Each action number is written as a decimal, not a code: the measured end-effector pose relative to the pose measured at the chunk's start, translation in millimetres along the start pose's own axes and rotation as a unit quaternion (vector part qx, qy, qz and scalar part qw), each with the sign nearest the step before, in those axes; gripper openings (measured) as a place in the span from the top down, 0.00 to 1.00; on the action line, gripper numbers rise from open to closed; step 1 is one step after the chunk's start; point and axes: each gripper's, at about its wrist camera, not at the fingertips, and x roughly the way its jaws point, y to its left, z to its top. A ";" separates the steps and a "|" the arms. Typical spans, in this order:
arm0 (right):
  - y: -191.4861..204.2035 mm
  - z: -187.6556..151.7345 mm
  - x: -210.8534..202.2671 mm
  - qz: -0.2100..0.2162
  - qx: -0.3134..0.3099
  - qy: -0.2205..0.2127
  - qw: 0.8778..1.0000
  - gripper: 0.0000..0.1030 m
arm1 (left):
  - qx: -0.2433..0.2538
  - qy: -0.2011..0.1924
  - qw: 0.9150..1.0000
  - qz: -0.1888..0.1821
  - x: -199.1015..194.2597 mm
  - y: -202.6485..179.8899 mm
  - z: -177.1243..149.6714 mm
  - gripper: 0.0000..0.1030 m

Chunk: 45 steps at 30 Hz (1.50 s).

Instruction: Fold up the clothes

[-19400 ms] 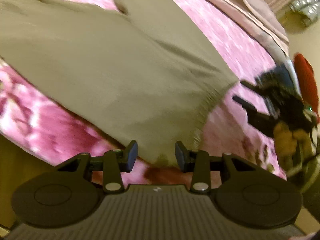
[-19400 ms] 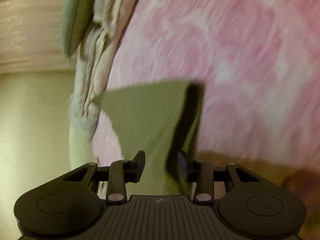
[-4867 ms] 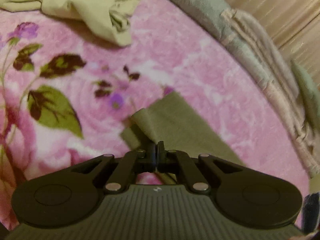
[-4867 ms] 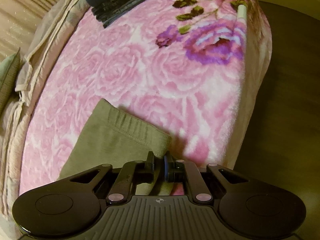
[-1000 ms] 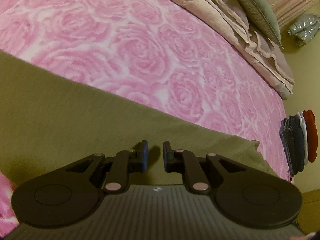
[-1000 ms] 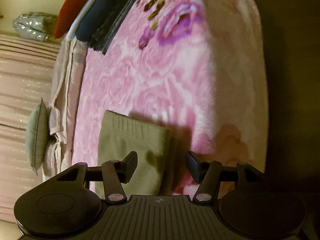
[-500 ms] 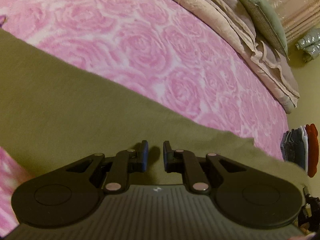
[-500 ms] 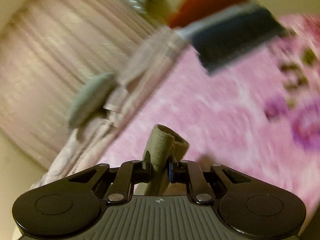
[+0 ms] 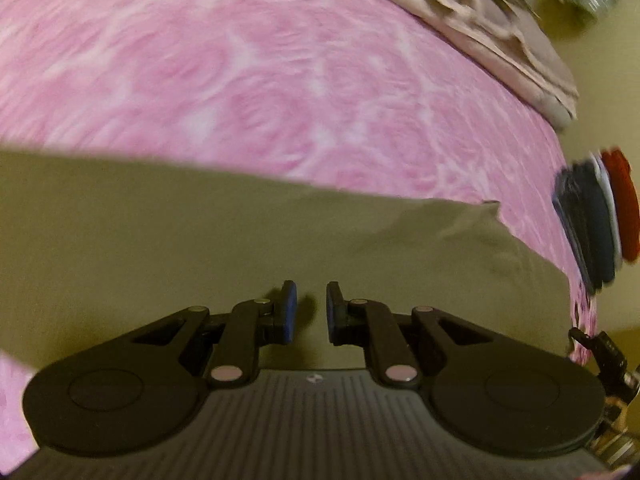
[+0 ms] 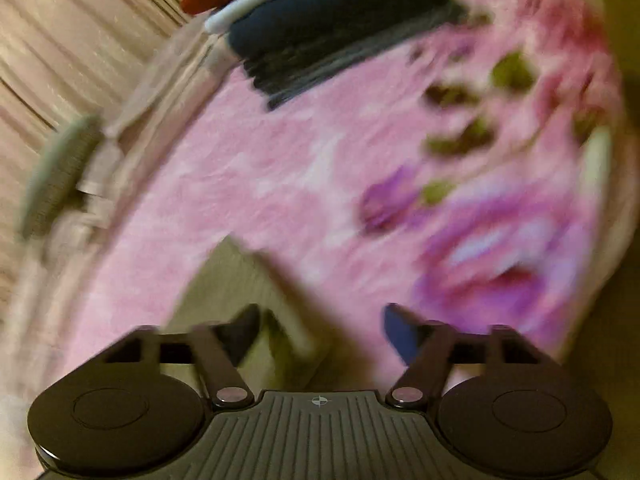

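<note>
An olive garment (image 9: 200, 240) lies spread flat across the pink rose blanket (image 9: 280, 80). My left gripper (image 9: 307, 308) hovers over its middle with a narrow gap between the pads, and nothing is pinched. In the blurred right wrist view, one end of the olive garment (image 10: 232, 280) lies on the blanket (image 10: 320, 160). My right gripper (image 10: 320, 320) is above it and its jaws are opening wide. The cloth edge runs under the left finger (image 10: 244, 328), and no pad presses on it.
A stack of folded dark, white and red clothes (image 9: 592, 220) sits at the bed's far right, also the stack (image 10: 332, 28) in the right wrist view. A beige duvet (image 9: 500, 28) and a green pillow (image 10: 56, 168) line the back. The bed's edge drops off at the right.
Half a second ago my right gripper was shut on a folded olive corner. It has now let go and its jaws have spread. My left gripper slid along the garment with its gap unchanged.
</note>
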 end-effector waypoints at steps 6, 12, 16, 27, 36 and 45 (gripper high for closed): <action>11.2 42.6 -5.3 0.035 -0.059 0.001 0.998 0.27 | 0.074 0.033 0.994 -0.074 39.4 -70.5 59.4 0.88; 58.9 49.2 58.9 0.059 -0.144 0.084 0.984 0.38 | 0.009 0.114 0.983 -0.144 114.6 -113.9 108.3 0.87; 55.1 47.5 75.3 0.074 -0.137 0.102 0.982 0.41 | -0.046 0.160 0.972 -0.168 147.3 -122.1 118.5 0.85; 55.1 52.8 79.6 0.086 -0.169 0.103 0.977 0.56 | -0.095 0.194 0.961 -0.171 196.0 -124.9 115.4 1.00; 55.9 39.6 81.9 0.069 -0.180 0.079 0.978 0.78 | 0.081 0.048 0.982 -0.166 187.7 -136.4 107.4 0.99; 73.0 28.5 25.8 -0.007 -0.168 -0.010 0.986 0.43 | 0.108 -0.079 0.981 -0.137 80.9 -101.5 102.7 0.99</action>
